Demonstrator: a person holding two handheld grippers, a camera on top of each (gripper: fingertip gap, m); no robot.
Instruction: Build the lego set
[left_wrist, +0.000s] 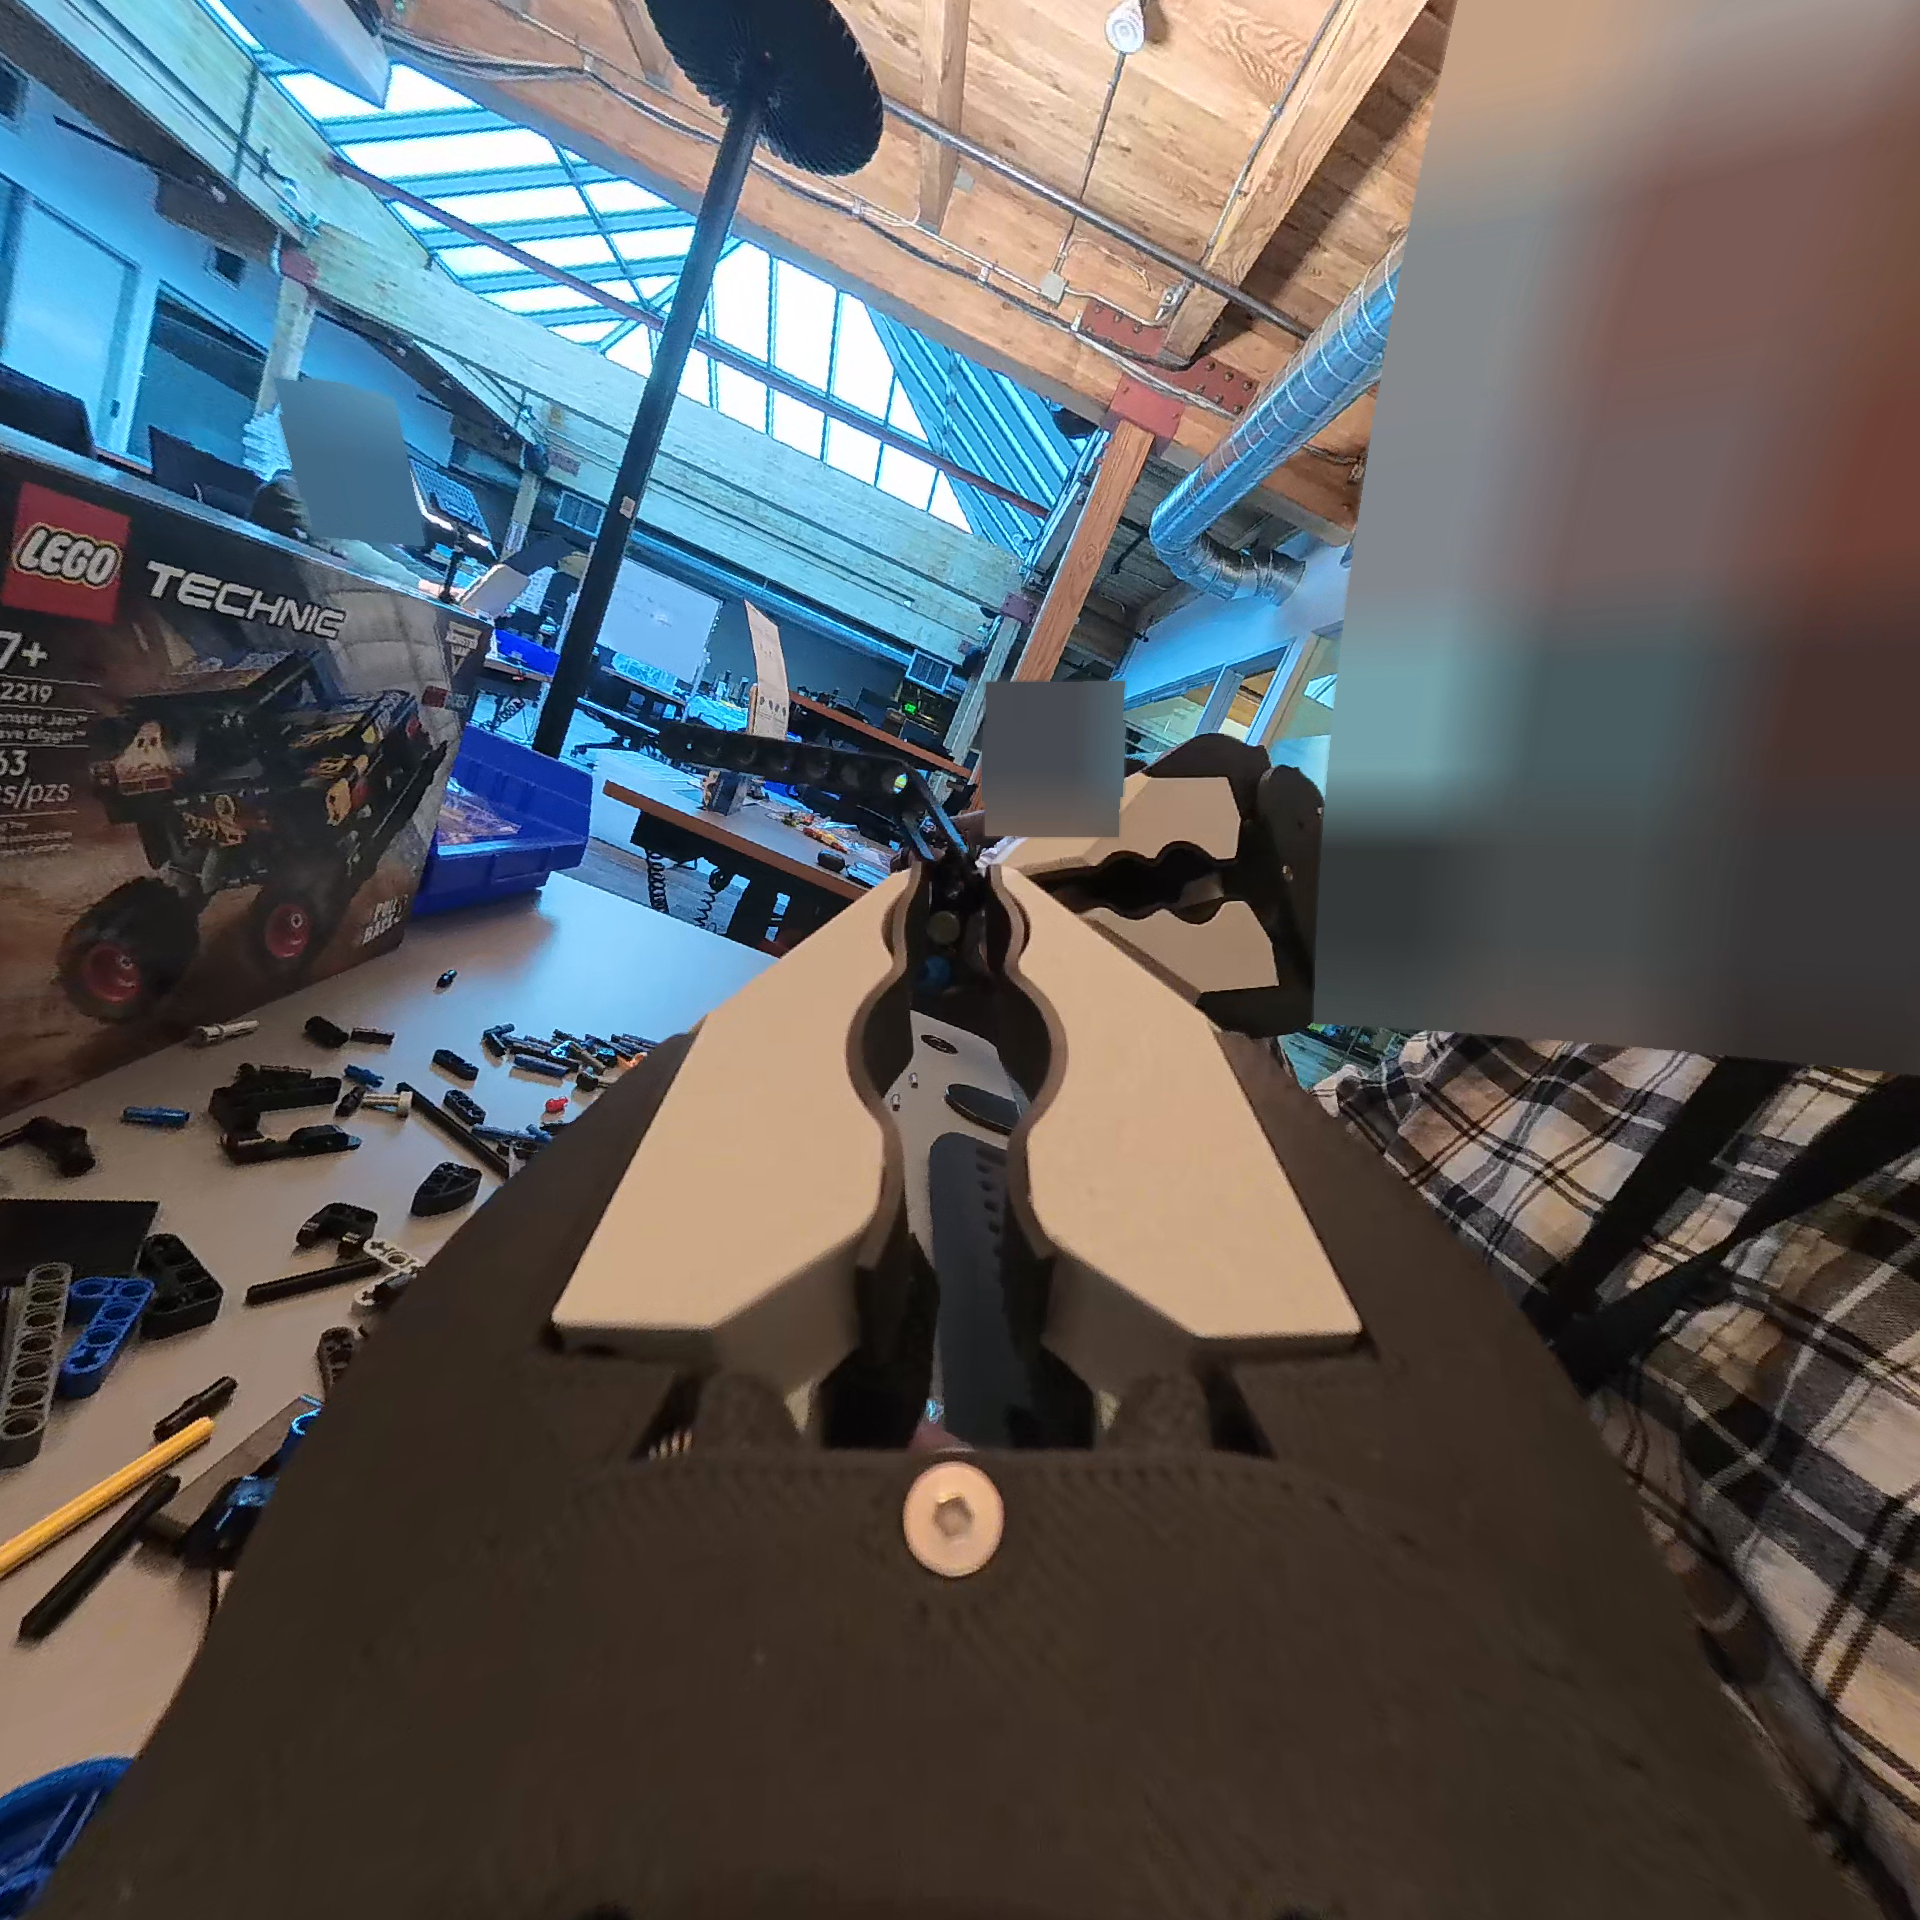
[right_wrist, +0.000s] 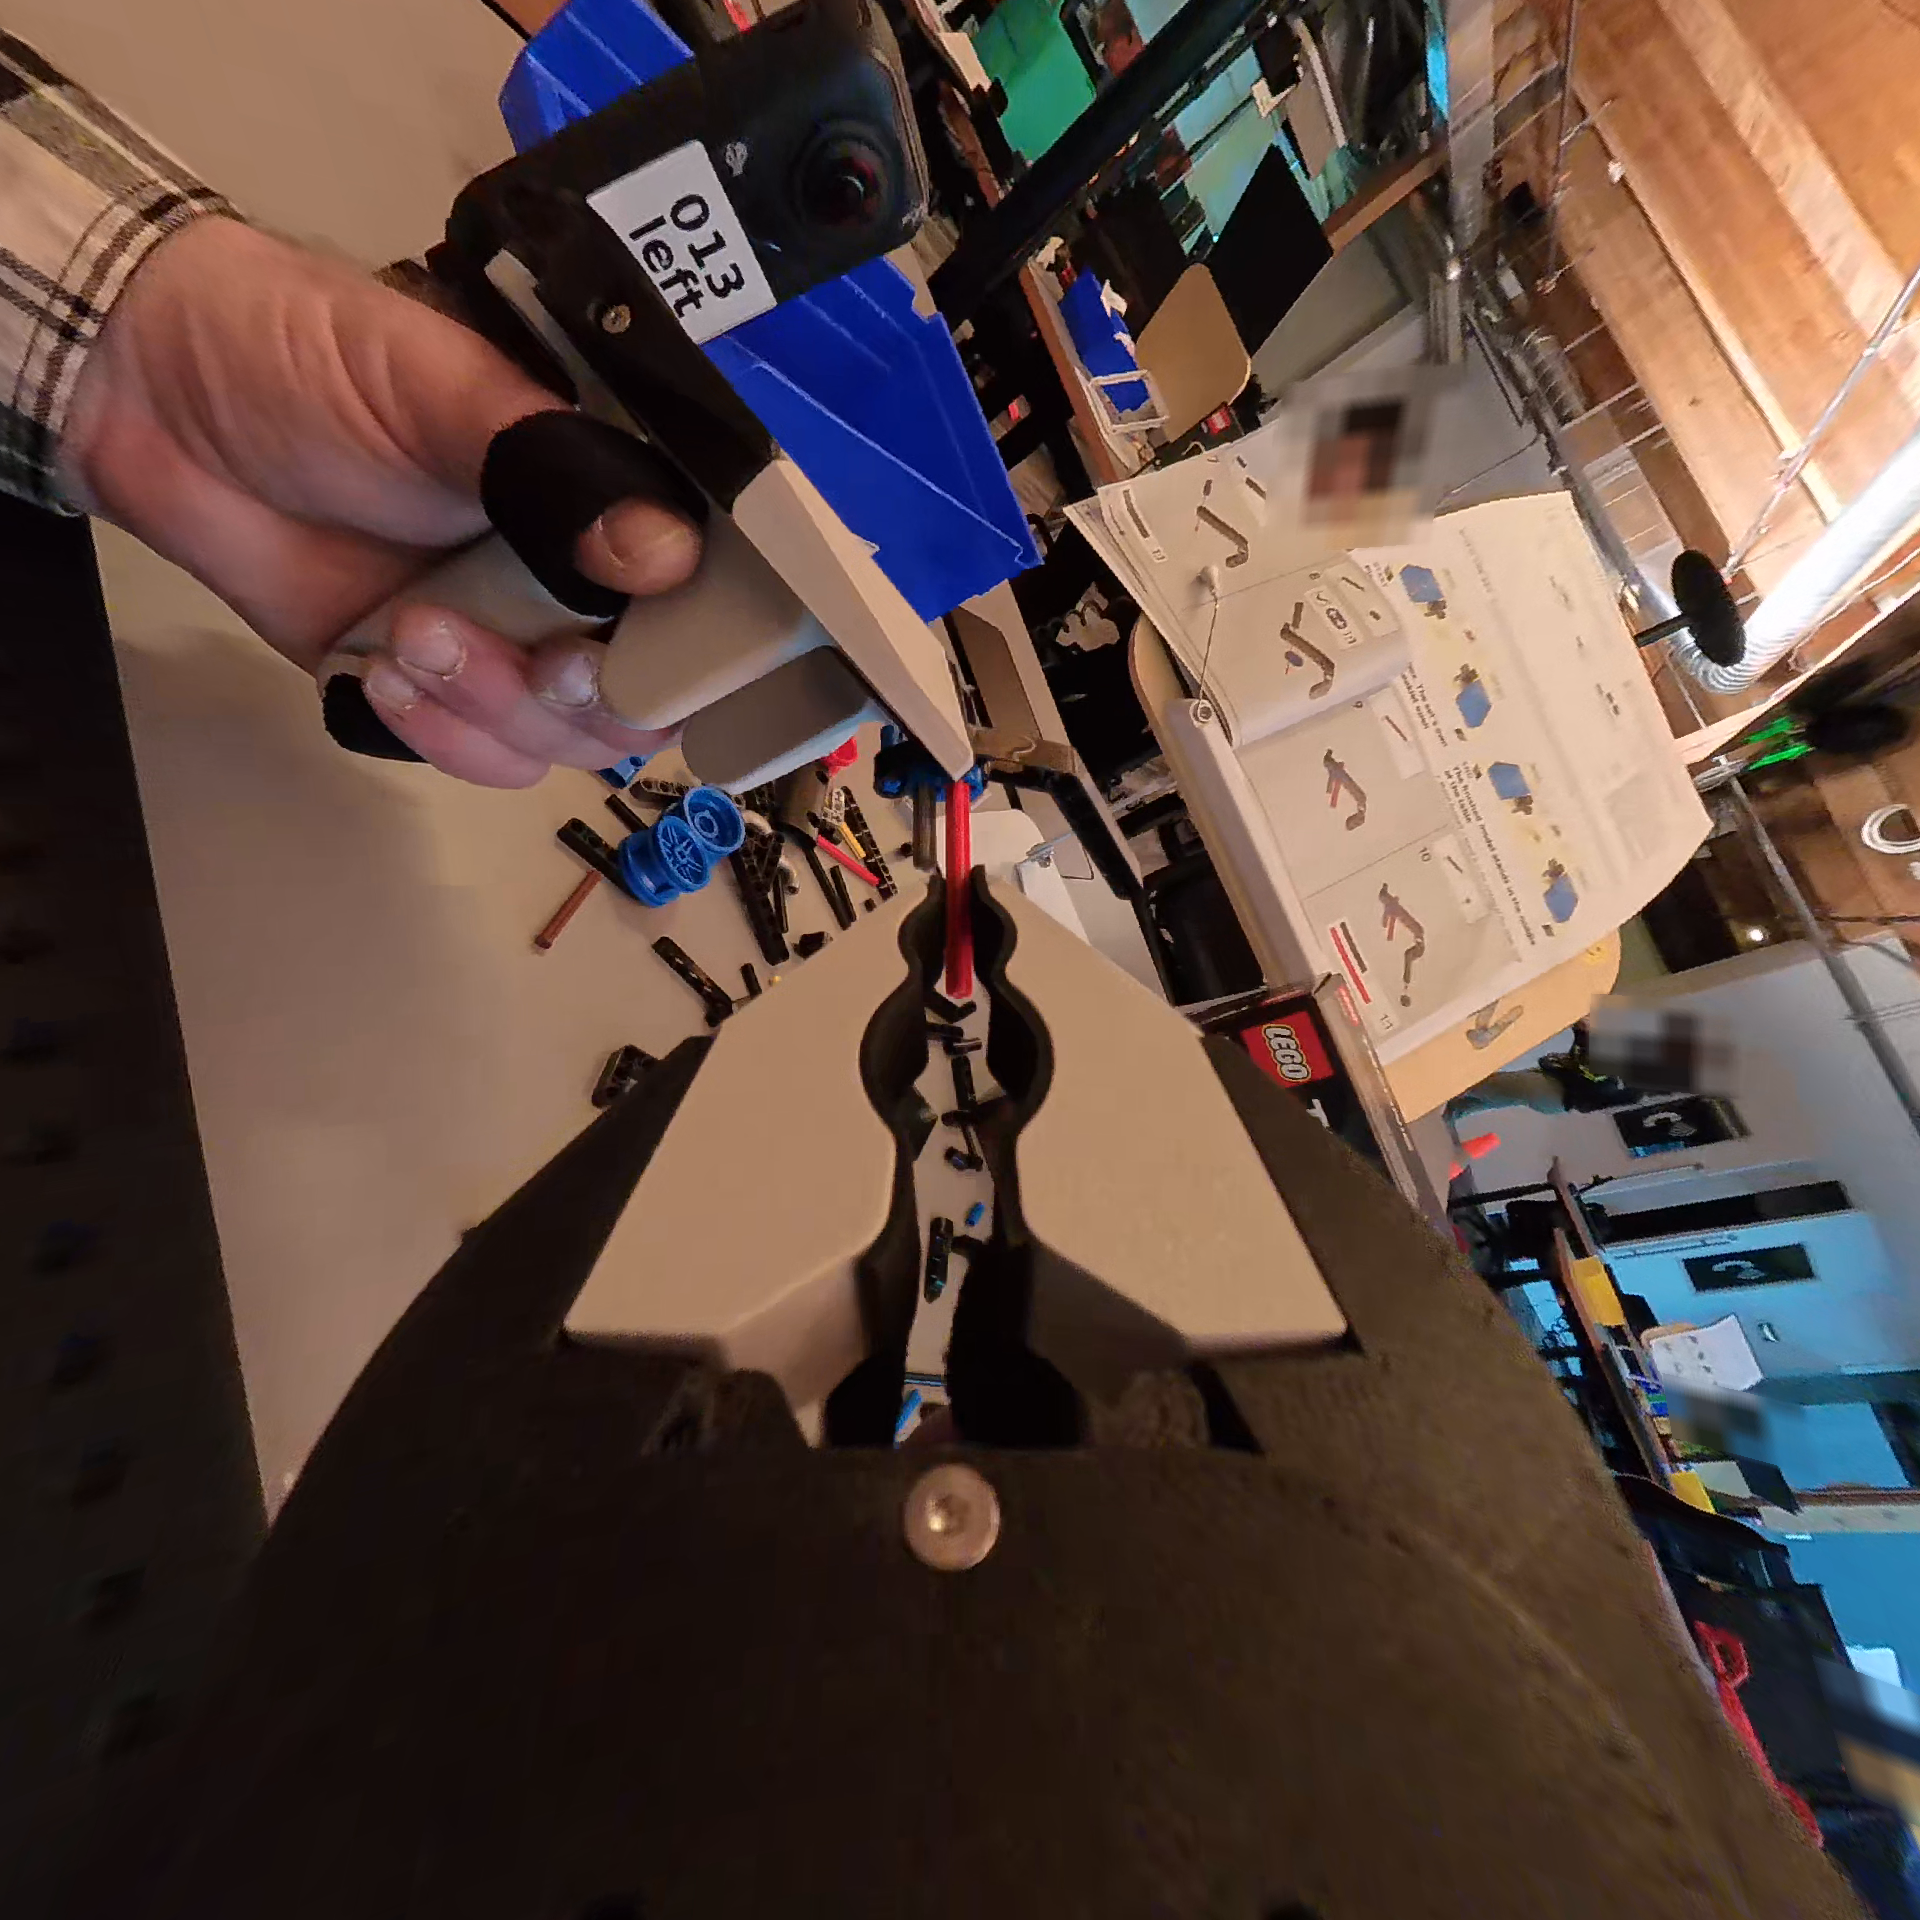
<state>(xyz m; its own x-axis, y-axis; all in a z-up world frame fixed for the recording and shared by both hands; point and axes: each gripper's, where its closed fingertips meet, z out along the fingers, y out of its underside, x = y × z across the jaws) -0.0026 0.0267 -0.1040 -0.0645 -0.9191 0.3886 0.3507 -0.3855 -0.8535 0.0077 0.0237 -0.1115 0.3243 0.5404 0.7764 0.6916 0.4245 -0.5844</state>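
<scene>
The left gripper (left_wrist: 951, 883) was clenched on a small black lego assembly (left_wrist: 940, 894), its grey fingertips pinching the lower end where a blue pin and a dull round stud showed between them. From that pinch a black holed beam (left_wrist: 790, 764) rose up and away to the left, held in the air above the white table (left_wrist: 582, 966). The right gripper (right_wrist: 961, 894) was clenched on a red axle (right_wrist: 958, 883), which ran straight out past its tips and met the blue-and-black end of the assembly just under the tip of the left gripper, seen from the right wrist view with a hand (right_wrist: 312, 499) wrapped round its handle. Whether the axle had entered a hole there could not be told. Taking the lego box (left_wrist: 208, 769) as the mark, it stood upright at the far left edge of the table, with a blue bin (left_wrist: 509, 821) just beside it on its right. In front of the box, loose black, blue and grey pieces (left_wrist: 343, 1101) lay scattered over the tabletop, thickest close below the left gripper, and a yellow pencil (left_wrist: 104, 1496) lay nearer still. A bare strip of table stayed open between the box and the scattered parts. The instruction booklet (right_wrist: 1382, 717) stood open, propped beyond the box. Both grippers worked in the clear air over the near edge, close against a plaid shirt (left_wrist: 1662, 1299).
</scene>
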